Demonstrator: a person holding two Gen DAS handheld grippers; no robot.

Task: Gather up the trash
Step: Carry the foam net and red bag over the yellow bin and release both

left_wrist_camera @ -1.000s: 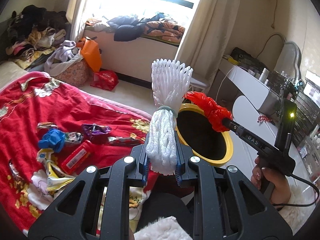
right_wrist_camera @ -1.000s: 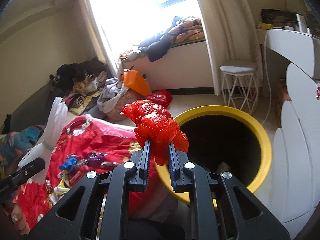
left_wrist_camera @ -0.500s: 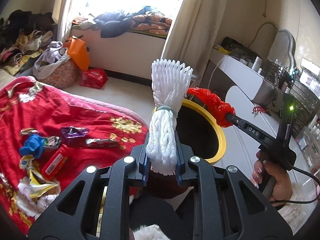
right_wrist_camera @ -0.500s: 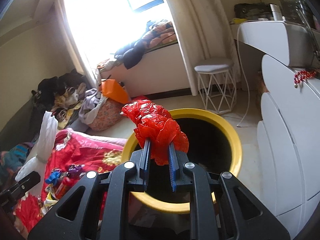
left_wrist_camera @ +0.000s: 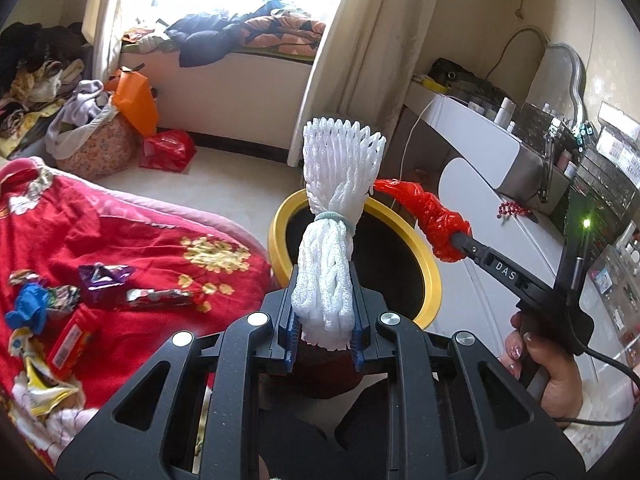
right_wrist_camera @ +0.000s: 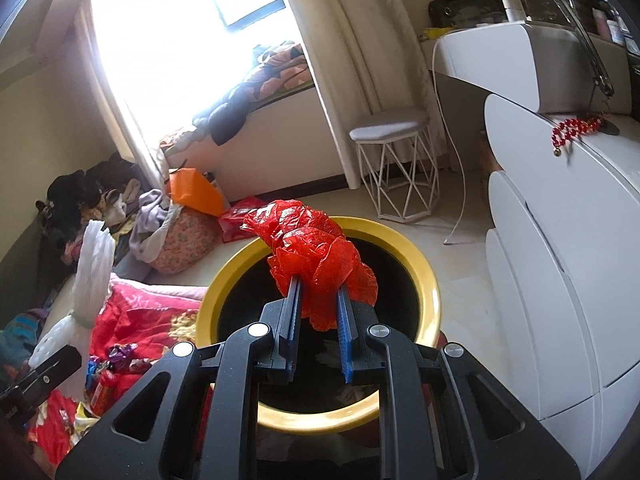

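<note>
My left gripper (left_wrist_camera: 323, 312) is shut on a white foam net bundle (left_wrist_camera: 332, 232) tied with a pale band, held upright just before the near-left rim of the yellow bin (left_wrist_camera: 280, 236). My right gripper (right_wrist_camera: 318, 300) is shut on a crumpled red plastic bag (right_wrist_camera: 316, 256), which hangs over the bin's black opening; the yellow bin (right_wrist_camera: 428, 304) fills the middle of the right wrist view. In the left wrist view the red bag (left_wrist_camera: 432, 220) and a hand on the right tool (left_wrist_camera: 548, 368) show at right. Several wrappers (left_wrist_camera: 104, 280) lie on the red blanket (left_wrist_camera: 132, 240).
A white rounded dresser (right_wrist_camera: 560, 280) stands close to the bin's right side, with red beads (right_wrist_camera: 576, 128) on top. A wire-frame stool (right_wrist_camera: 396, 168) and a curtain stand behind. A floral basket of clothes (left_wrist_camera: 96, 148), an orange bag (left_wrist_camera: 136, 100) and a red bag (left_wrist_camera: 168, 156) sit by the window wall.
Both grippers have moved rightward toward the bin with their loads. The bin has grown larger and more central, and the red bag now hangs over its opening.
</note>
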